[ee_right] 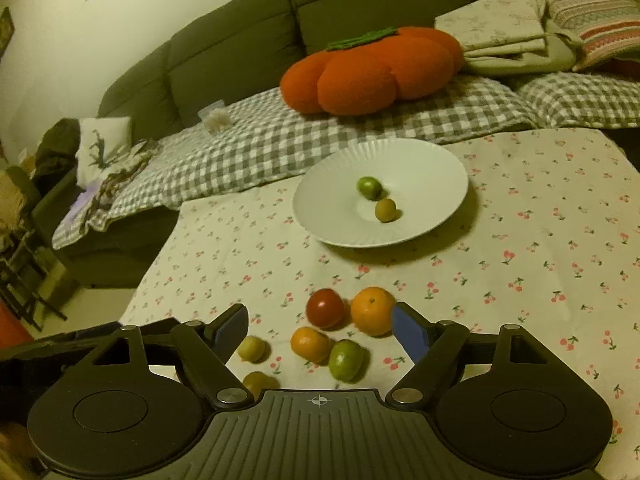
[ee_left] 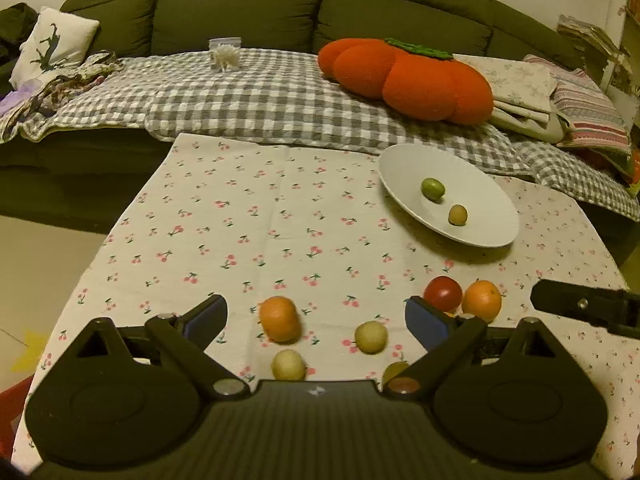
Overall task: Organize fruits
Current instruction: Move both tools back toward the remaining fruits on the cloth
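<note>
In the left wrist view my left gripper (ee_left: 316,316) is open low over the cherry-print cloth, with an orange (ee_left: 279,324) and two pale yellow fruits (ee_left: 371,337) (ee_left: 288,365) between its fingers, none gripped. A red tomato (ee_left: 443,294) and another orange (ee_left: 482,300) lie just right of it. The white plate (ee_left: 404,168) holds a green fruit (ee_left: 433,189) and a brownish one (ee_left: 457,215). My right gripper (ee_right: 320,330) is open above a tomato (ee_right: 326,308), an orange (ee_right: 373,311), a smaller orange (ee_right: 311,345) and a green fruit (ee_right: 346,360). The plate (ee_right: 328,200) lies beyond.
A green sofa (ee_left: 240,4) with a checked blanket (ee_left: 248,96) and an orange pumpkin cushion (ee_left: 408,76) stands right behind the table. Folded linens (ee_right: 520,28) are stacked at the right. The table's left edge (ee_left: 132,200) drops to the floor.
</note>
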`<state>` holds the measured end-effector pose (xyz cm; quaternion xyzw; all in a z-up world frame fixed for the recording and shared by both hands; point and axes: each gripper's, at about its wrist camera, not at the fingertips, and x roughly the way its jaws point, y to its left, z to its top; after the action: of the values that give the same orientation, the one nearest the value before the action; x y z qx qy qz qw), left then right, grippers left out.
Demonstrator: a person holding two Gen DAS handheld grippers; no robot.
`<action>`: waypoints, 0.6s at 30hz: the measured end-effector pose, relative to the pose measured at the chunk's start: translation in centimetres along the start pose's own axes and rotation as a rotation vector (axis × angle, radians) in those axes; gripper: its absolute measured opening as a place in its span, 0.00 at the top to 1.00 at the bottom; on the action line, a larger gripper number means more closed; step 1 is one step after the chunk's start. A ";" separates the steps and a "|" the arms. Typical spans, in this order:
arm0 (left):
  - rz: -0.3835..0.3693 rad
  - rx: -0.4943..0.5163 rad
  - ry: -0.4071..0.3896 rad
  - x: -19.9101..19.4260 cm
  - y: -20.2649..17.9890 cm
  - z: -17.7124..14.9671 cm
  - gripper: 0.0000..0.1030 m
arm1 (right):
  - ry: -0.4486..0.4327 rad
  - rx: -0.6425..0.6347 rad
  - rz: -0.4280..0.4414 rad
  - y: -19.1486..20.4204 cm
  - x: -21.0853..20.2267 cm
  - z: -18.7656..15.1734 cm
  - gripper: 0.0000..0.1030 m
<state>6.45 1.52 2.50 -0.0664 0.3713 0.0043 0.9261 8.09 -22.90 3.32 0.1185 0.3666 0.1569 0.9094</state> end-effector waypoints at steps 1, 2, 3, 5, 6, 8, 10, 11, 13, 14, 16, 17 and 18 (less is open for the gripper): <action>-0.001 -0.005 0.001 0.0 0.2 -0.1 0.07 | 0.003 -0.007 0.002 0.1 0.0 -0.1 0.22; 0.001 -0.010 0.003 -0.1 0.4 -0.1 0.07 | 0.007 -0.016 0.002 0.3 0.0 -0.2 0.22; 0.004 -0.013 0.003 0.0 0.6 -0.2 0.07 | 0.013 -0.029 0.001 0.5 0.1 -0.3 0.22; 0.007 -0.016 0.007 0.1 0.9 -0.3 0.07 | 0.020 -0.042 -0.003 0.7 0.2 -0.5 0.22; 0.003 -0.020 0.012 0.2 1.0 -0.4 0.07 | 0.023 -0.046 -0.002 0.8 0.2 -0.5 0.22; -0.006 -0.026 0.021 0.3 1.3 -0.6 0.07 | 0.028 -0.052 0.000 0.9 0.3 -0.7 0.22; -0.009 -0.029 0.027 0.4 1.4 -0.7 0.07 | 0.030 -0.062 0.000 0.9 0.4 -0.8 0.22; -0.008 -0.029 0.029 0.5 1.5 -0.8 0.07 | 0.030 -0.065 -0.002 1.0 0.4 -0.9 0.22; -0.010 -0.034 0.036 0.6 1.7 -0.9 0.07 | 0.030 -0.068 -0.004 1.0 0.4 -0.9 0.22; -0.014 -0.040 0.039 0.7 1.9 -1.0 0.07 | 0.031 -0.067 -0.002 1.0 0.4 -0.9 0.22; -0.021 -0.059 0.044 0.7 2.3 -1.0 0.07 | 0.033 -0.068 0.000 0.9 0.5 -1.0 0.22; -0.022 -0.069 0.044 0.8 2.6 -1.0 0.07 | 0.034 -0.070 0.001 1.0 0.6 -1.0 0.22; -0.020 -0.074 0.041 0.8 2.7 -1.1 0.07 | 0.036 -0.073 0.003 1.0 0.6 -1.1 0.22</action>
<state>6.12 4.07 0.86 -0.1043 0.3893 0.0072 0.9152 7.54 -21.62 2.50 0.0828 0.3769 0.1736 0.9061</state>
